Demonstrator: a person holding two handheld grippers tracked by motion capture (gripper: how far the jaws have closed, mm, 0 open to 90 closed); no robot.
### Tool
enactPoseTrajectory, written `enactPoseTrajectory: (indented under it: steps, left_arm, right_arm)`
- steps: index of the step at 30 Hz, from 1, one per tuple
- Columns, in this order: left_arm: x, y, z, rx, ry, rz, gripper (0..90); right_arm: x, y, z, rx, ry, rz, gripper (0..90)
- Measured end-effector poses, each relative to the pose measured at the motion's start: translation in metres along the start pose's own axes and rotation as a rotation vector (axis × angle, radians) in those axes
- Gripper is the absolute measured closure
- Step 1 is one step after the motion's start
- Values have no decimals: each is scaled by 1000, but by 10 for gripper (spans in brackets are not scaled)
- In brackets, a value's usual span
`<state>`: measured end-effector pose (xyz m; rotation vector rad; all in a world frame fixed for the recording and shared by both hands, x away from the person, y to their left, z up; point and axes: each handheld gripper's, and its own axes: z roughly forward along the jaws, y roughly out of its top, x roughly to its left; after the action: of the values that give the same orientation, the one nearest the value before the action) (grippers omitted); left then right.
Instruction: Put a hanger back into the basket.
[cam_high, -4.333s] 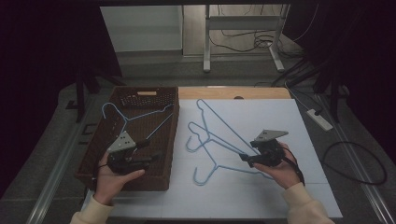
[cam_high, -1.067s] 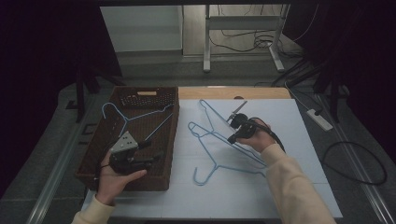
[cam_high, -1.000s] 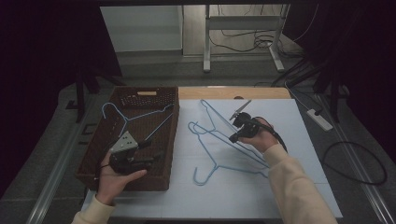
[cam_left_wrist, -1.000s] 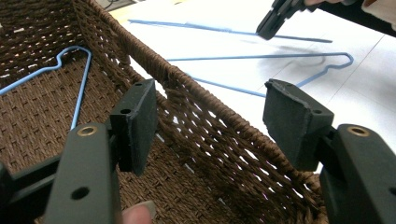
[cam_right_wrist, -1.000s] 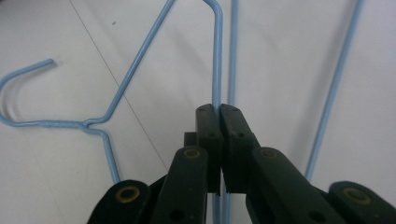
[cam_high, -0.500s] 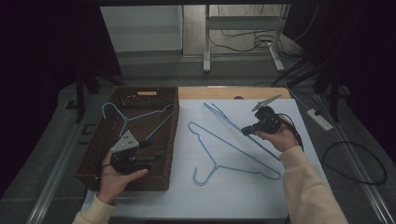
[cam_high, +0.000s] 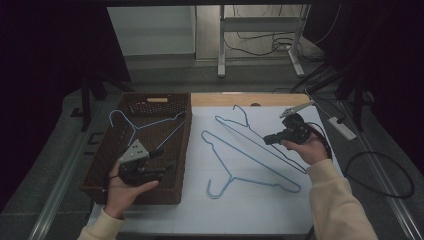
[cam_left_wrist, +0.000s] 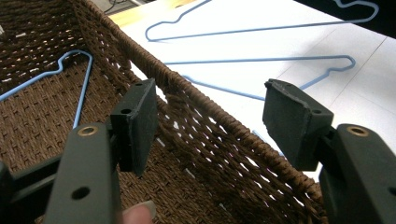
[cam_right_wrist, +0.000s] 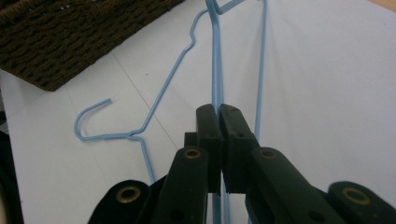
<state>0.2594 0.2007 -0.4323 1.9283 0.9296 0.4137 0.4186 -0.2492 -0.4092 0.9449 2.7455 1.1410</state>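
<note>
White table (cam_high: 250, 215), dark room. One hanger (cam_high: 145, 125) sits in the basket (cam_high: 107, 172). Your right gripper (cam_high: 267, 139) pinches a second hanger (cam_high: 252, 134), lifted above the third (cam_high: 245, 167) lying flat. Left gripper (cam_high: 167, 167) waits wide over the basket's rim. Two left.

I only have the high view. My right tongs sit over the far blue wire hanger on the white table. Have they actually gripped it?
Observer: Yes. The right tongs are shut on a straight run of the pale blue wire hanger.
Operator: And the left tongs?
Observer: The left tongs stand open, gripping nothing; the rim of the brown woven basket runs between their pads.
Operator: Is the basket's hanger near them?
Observer: The second blue wire hanger lies on the basket floor, clear of the pads.
</note>
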Motion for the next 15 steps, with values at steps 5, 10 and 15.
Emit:
enactPoseTrajectory:
  steps: [5,10,15]
  left_arm:
    - [-1,2,0,-2,0,3,371]
    - [-3,5,2,-4,-1,11,371]
    - [-6,11,6,-6,-8,23,372]
  right_arm:
    - [0,-1,-8,-21,14,7,883]
    - [3,-1,-22,-38,33,6,883]
    - [5,-3,-32,-56,52,9,883]
